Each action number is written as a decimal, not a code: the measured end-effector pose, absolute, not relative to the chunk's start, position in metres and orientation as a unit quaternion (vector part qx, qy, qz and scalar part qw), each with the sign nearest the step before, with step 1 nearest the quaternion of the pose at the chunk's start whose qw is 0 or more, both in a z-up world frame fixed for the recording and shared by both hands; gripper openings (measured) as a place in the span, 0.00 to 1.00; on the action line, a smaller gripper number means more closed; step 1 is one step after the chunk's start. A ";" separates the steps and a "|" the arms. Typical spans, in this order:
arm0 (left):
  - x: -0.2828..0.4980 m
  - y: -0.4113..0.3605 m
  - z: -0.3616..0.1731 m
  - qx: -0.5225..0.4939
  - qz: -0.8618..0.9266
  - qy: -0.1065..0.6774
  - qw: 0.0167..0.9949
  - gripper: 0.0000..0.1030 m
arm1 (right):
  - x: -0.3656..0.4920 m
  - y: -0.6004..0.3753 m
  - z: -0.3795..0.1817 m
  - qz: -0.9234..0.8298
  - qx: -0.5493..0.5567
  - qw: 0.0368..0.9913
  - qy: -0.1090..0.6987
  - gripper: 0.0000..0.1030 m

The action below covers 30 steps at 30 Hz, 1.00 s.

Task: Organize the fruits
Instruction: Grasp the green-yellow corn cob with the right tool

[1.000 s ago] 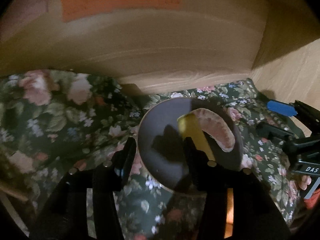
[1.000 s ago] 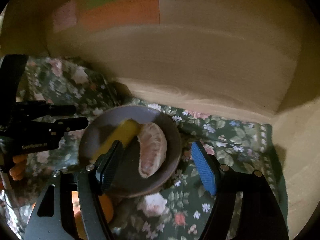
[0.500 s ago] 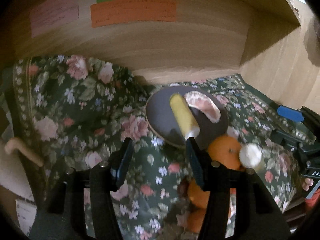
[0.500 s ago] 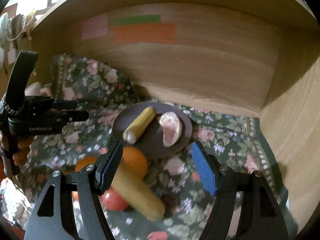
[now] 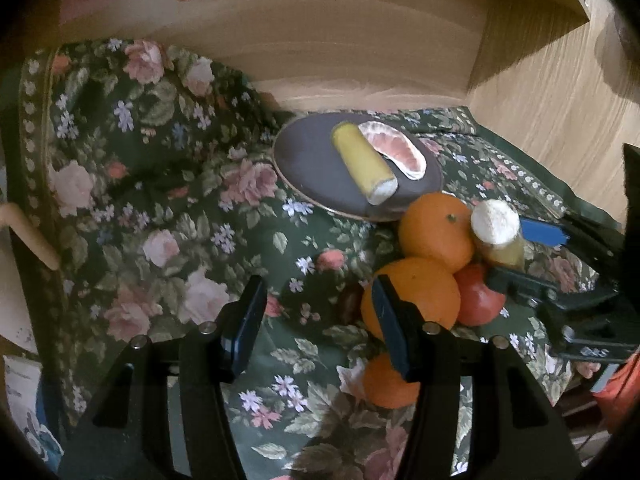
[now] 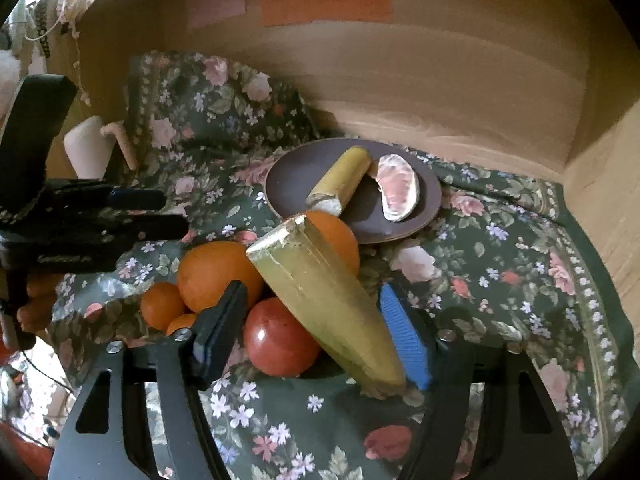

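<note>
A dark plate [image 5: 312, 168] [image 6: 292, 180] at the back of the floral cloth holds a yellow banana piece [image 5: 362, 162] [image 6: 340, 184] and a pink grapefruit segment [image 5: 394, 150] [image 6: 398, 188]. In front of it lies a pile: several oranges [image 5: 434, 230] [image 6: 218, 272], a red tomato [image 5: 476, 300] [image 6: 280, 338] and a long yellow banana piece [image 6: 324, 296] [image 5: 498, 232]. My left gripper [image 5: 316, 324] is open and empty, left of the pile. My right gripper [image 6: 312, 332] is open, its fingers on either side of the tomato and long banana piece.
A wooden back wall with coloured paper notes [image 6: 324, 4] and a wooden side wall [image 6: 608, 184] enclose the cloth. A pale mug [image 6: 90, 146] stands at the far left. The cloth [image 5: 140, 184] is bunched up high at back left.
Both grippers have pulled back from the plate toward the front. The fruit pile has come into view between the right gripper's fingers. The plate's contents have not moved.
</note>
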<state>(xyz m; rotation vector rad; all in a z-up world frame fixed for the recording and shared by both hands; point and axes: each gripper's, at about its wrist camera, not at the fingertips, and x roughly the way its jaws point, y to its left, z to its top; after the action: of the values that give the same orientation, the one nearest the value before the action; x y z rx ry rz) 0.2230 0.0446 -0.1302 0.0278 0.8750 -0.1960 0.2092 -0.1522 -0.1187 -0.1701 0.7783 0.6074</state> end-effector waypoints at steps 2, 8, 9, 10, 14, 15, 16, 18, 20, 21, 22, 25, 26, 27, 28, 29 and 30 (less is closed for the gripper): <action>0.222 0.043 -0.130 0.017 -0.095 0.423 0.901 0.56 | 0.214 -0.151 -0.120 0.290 -0.086 0.877 0.374 0.52; 0.219 0.034 -0.125 0.028 -0.101 0.414 0.904 0.62 | 0.207 -0.155 -0.114 0.281 -0.098 0.889 0.348 0.44; 0.218 0.032 -0.125 0.028 -0.104 0.415 0.903 0.63 | 0.206 -0.158 -0.111 0.275 -0.098 0.893 0.343 0.42; 0.219 0.030 -0.124 0.029 -0.107 0.416 0.903 0.63 | 0.205 -0.163 -0.106 0.268 -0.093 0.898 0.337 0.38; 0.218 0.020 -0.123 0.027 -0.127 0.419 0.899 0.66 | 0.211 -0.190 -0.098 0.268 -0.047 0.899 0.343 0.33; 0.217 0.017 -0.123 0.027 -0.131 0.419 0.898 0.66 | 0.211 -0.197 -0.098 0.268 -0.037 0.900 0.343 0.33; 0.217 0.014 -0.123 0.029 -0.136 0.420 0.897 0.66 | 0.211 -0.203 -0.099 0.265 -0.029 0.900 0.344 0.33; 0.217 0.007 -0.125 0.035 -0.143 0.422 0.894 0.66 | 0.211 -0.210 -0.099 0.258 -0.021 0.902 0.345 0.33; 0.217 0.001 -0.129 0.040 -0.148 0.428 0.891 0.67 | 0.211 -0.214 -0.101 0.256 -0.013 0.902 0.347 0.34; 0.218 -0.001 -0.131 0.043 -0.150 0.431 0.889 0.66 | 0.211 -0.215 -0.102 0.255 -0.010 0.902 0.347 0.34; 0.218 -0.003 -0.134 0.045 -0.151 0.434 0.887 0.66 | 0.211 -0.217 -0.103 0.255 -0.008 0.902 0.348 0.34; 0.219 -0.007 -0.140 0.052 -0.151 0.439 0.884 0.66 | 0.211 -0.215 -0.105 0.260 -0.009 0.899 0.352 0.34; 0.219 -0.007 -0.141 0.053 -0.150 0.441 0.883 0.66 | 0.212 -0.211 -0.109 0.266 -0.012 0.894 0.360 0.34; 0.220 -0.008 -0.142 0.053 -0.149 0.442 0.883 0.66 | 0.213 -0.209 -0.113 0.271 -0.014 0.889 0.368 0.33; 0.221 -0.007 -0.144 0.052 -0.149 0.443 0.883 0.66 | 0.214 -0.205 -0.120 0.279 -0.016 0.882 0.380 0.32; 0.221 -0.007 -0.145 0.050 -0.149 0.443 0.882 0.66 | 0.214 -0.202 -0.126 0.283 -0.017 0.877 0.388 0.32; 0.222 -0.006 -0.146 0.045 -0.150 0.444 0.882 0.67 | 0.215 -0.198 -0.131 0.287 -0.019 0.873 0.395 0.32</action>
<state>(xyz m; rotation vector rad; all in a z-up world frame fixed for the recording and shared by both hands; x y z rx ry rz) 0.2216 -0.0059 -0.1459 0.0939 0.9243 -0.3124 0.2145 -0.1983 -0.1313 -0.0390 0.8247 0.6003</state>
